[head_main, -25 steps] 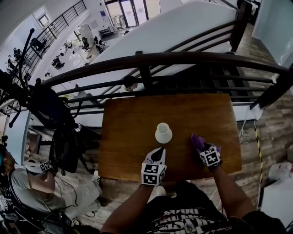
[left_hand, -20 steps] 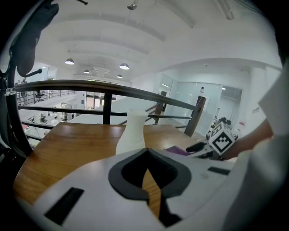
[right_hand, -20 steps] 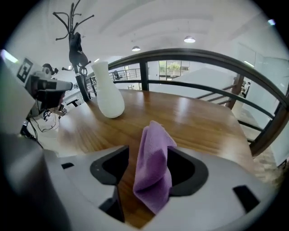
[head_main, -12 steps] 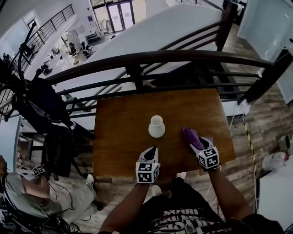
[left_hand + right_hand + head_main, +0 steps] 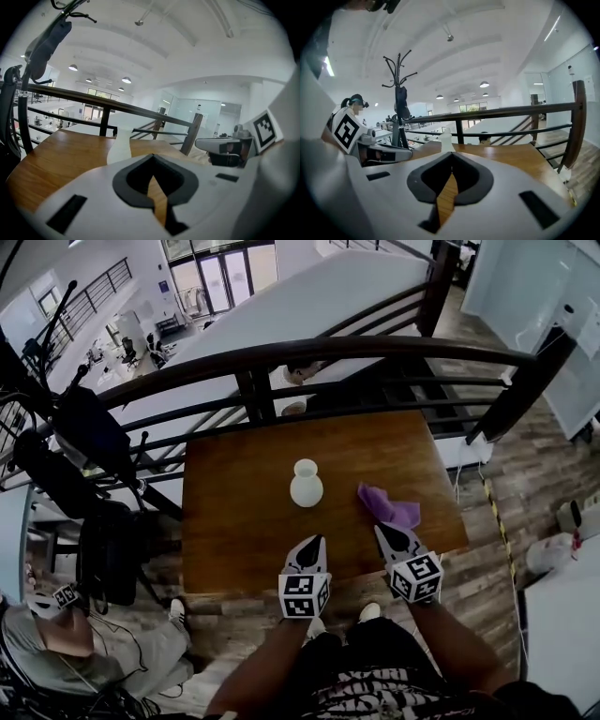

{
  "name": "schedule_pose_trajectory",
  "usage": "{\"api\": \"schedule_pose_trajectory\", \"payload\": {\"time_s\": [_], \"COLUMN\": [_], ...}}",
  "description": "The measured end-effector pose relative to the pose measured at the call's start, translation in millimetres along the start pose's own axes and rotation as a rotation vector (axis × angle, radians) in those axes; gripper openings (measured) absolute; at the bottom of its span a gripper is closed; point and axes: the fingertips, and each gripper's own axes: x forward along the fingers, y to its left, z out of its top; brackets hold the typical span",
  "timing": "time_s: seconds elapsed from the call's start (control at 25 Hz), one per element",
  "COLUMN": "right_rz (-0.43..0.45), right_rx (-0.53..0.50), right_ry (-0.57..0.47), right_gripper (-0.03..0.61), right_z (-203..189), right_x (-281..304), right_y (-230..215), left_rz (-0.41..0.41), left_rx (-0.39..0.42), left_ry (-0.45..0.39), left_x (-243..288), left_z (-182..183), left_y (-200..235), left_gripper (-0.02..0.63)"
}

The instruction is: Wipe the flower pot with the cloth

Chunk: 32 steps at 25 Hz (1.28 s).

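A small white flower pot (image 5: pixel 306 483) stands upright near the middle of the wooden table (image 5: pixel 234 521). It also shows in the left gripper view as the pot (image 5: pixel 119 146) and in the right gripper view as the pot (image 5: pixel 446 139). The purple cloth (image 5: pixel 392 509) lies crumpled on the table to the right of the pot, held by nothing. My right gripper (image 5: pixel 382 531) (image 5: pixel 452 155) sits just behind the cloth; its jaws have just been closing and are shut with nothing between them. My left gripper (image 5: pixel 317 540) (image 5: pixel 152 157) is shut and empty, short of the pot.
A dark metal railing (image 5: pixel 328 357) runs along the table's far side, with a drop to a lower floor behind it. A coat rack with dark garments (image 5: pixel 84 446) stands to the left. A person (image 5: pixel 56 615) sits at the lower left.
The right gripper has let go of the purple cloth, which now lies on the table, and has drawn back toward the near edge. The left gripper has shifted a little.
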Motion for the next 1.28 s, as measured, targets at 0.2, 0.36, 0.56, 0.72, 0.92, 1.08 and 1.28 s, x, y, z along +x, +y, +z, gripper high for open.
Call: {"api": "schedule_pose_trajectory", "payload": {"time_s": [0.2, 0.36, 0.56, 0.72, 0.92, 1.08, 1.28], "right_rz": [0.048, 0.065, 0.082, 0.085, 0.081, 0.075, 0.080], "right_rx": [-0.019, -0.030, -0.032, -0.028, -0.030, -0.027, -0.028], "right_ry": [-0.061, -0.049, -0.045, -0.040, -0.047, -0.048, -0.042], "right_gripper": [-0.002, -0.002, -0.002, -0.002, -0.002, -0.002, -0.002], "right_z": [7.7, -3.4, -7.6, -8.3, -6.1, -4.9, -6.4], "right_x": [-32.1, -53.0, -63.8, -69.7, -70.2, -67.5, -67.8], "right_y": [22.2, 23.3, 14.7, 10.3, 5.0, 1.1, 5.4], "left_rz": [-0.006, 0.019, 0.050, 0.069, 0.079, 0.077, 0.072], "left_rx": [-0.004, -0.022, -0.025, -0.023, -0.015, -0.010, -0.005], "left_ry": [-0.026, -0.025, -0.024, -0.028, -0.028, -0.020, -0.015], "left_x": [-14.4, -24.0, -26.7, -28.9, -26.6, -24.0, -26.0], "left_z": [-0.4, -7.2, -11.5, -9.7, -7.9, -8.5, -7.5], "left_y": [-35.9, -58.7, -73.3, -76.1, -74.0, -72.3, -71.4], "left_gripper": [-0.002, -0.002, -0.002, -0.002, -0.002, -0.002, -0.002]}}
